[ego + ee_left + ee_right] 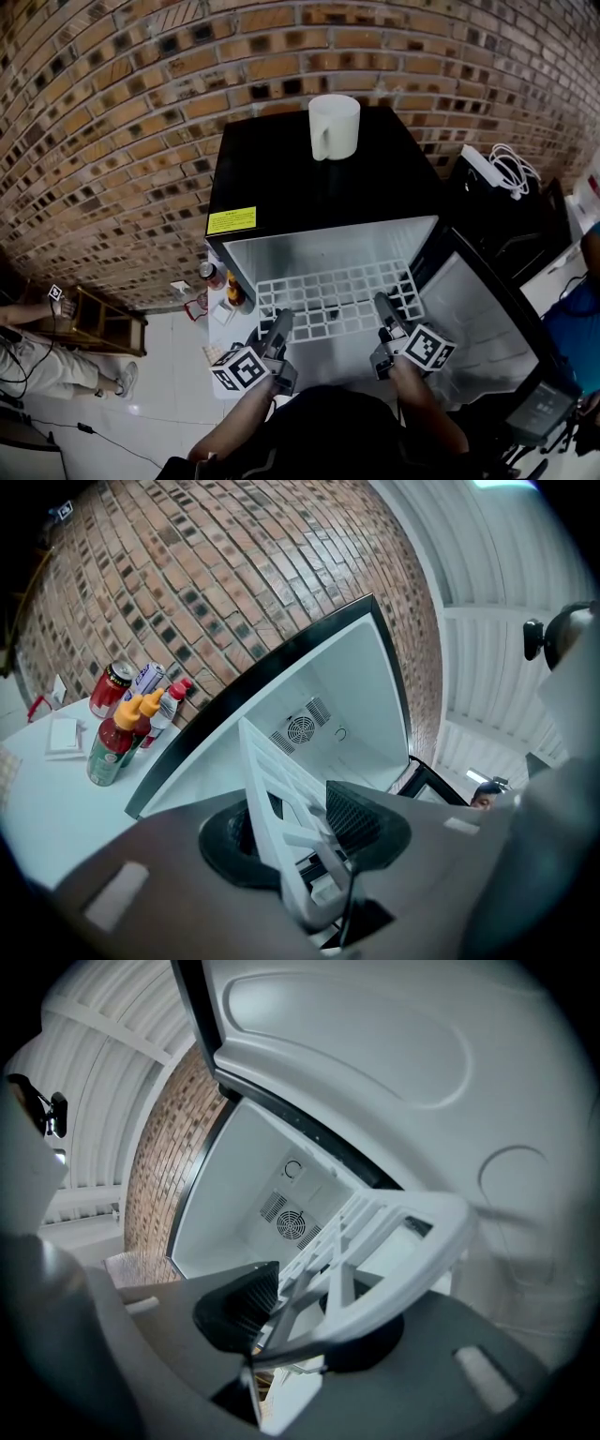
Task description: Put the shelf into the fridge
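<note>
Shelf: white plastic grid shelf, roughly level at the mouth of the fridge; the near edge sticks out toward me, and I hold it at both near corners.
Left gripper: my left gripper has its jaws set fairly wide, clamped on the shelf's near-left edge; its own view shows the grid passing edge-on between the pads.
Right gripper: my right gripper has a similar spread, its pads closed on the near-right rim of the shelf.
Fridge: small black fridge with a white interior and a round fan vent on the back wall.
Door: door swung open on my right.
On top: white mug, upright, near the back edge.
Label: yellow sticker on the top's front-left corner.
Beside fridge: sauce bottles and a red can on a low white surface to the left.
Backdrop: brick wall.
</note>
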Demonstrator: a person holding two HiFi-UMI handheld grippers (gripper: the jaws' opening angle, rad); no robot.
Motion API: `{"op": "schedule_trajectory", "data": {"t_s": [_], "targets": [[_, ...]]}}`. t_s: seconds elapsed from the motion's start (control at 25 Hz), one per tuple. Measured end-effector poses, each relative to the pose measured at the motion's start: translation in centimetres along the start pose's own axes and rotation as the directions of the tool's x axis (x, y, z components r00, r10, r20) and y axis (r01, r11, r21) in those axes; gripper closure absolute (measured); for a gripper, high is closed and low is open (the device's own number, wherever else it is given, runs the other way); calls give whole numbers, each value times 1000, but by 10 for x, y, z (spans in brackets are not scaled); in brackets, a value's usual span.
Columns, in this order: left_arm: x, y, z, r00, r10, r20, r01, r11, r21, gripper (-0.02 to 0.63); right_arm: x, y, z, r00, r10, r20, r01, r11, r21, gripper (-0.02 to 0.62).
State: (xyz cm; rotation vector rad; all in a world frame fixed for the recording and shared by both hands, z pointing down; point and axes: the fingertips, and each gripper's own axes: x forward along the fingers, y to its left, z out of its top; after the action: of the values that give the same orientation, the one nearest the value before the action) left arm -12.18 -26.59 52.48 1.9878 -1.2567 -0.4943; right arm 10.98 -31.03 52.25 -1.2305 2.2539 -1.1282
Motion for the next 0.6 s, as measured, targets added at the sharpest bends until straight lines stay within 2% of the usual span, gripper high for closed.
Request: {"op": "schedule_trajectory", "data": {"t_s": [0.6], "targets": [[7, 0, 8, 1000, 18, -6, -18, 1000, 19, 465, 6, -2, 3, 1000, -1, 3, 1, 1000, 14, 448]]}}
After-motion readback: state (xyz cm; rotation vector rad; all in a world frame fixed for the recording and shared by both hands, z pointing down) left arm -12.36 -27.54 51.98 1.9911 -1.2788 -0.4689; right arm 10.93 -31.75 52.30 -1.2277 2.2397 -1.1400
